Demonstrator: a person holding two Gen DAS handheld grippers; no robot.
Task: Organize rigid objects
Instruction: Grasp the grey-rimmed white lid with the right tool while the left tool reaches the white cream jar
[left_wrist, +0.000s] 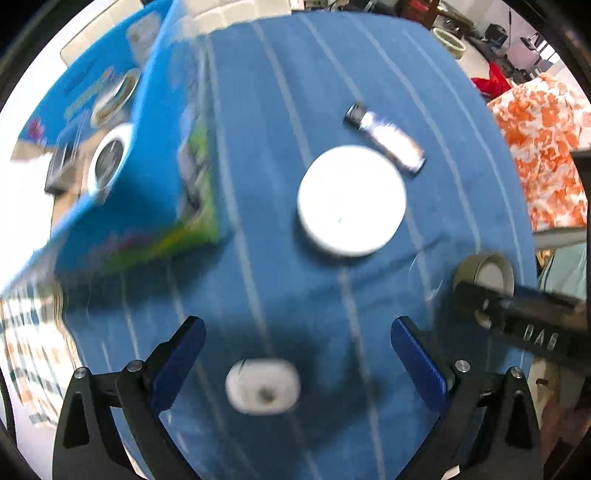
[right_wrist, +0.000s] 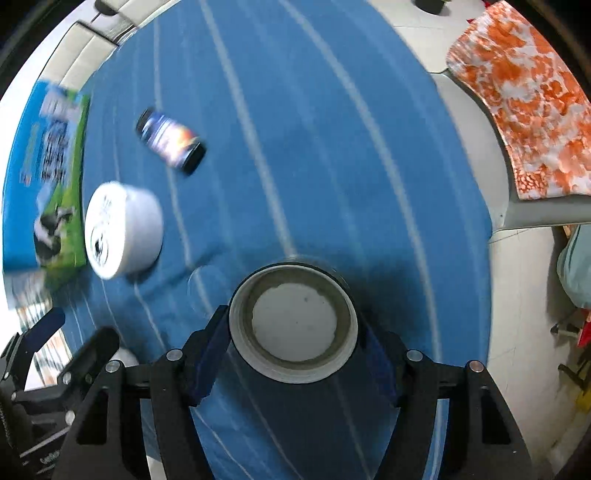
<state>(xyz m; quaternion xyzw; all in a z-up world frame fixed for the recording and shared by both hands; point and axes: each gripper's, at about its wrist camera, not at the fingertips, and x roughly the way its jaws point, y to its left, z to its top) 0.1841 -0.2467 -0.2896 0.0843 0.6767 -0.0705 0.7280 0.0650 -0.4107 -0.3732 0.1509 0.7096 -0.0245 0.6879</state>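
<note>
Two tongs: right (right_wrist: 293, 354) clamps upright jar (right_wrist: 293, 325); left (left_wrist: 297, 350) spread.

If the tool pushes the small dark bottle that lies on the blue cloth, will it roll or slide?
The small dark bottle lies on its side and looks round, so a sideways push would probably roll it. Pushed along its length, it would more likely slide. The blue cloth looks soft and slightly wrinkled, which may slow it.

Your left camera shows raised letters that appear to read "DAS" on the right gripper's (left_wrist: 480, 291) black body. Print on the blue box (left_wrist: 122, 147) and small bottle (left_wrist: 384, 142) is too blurred to read.
</note>
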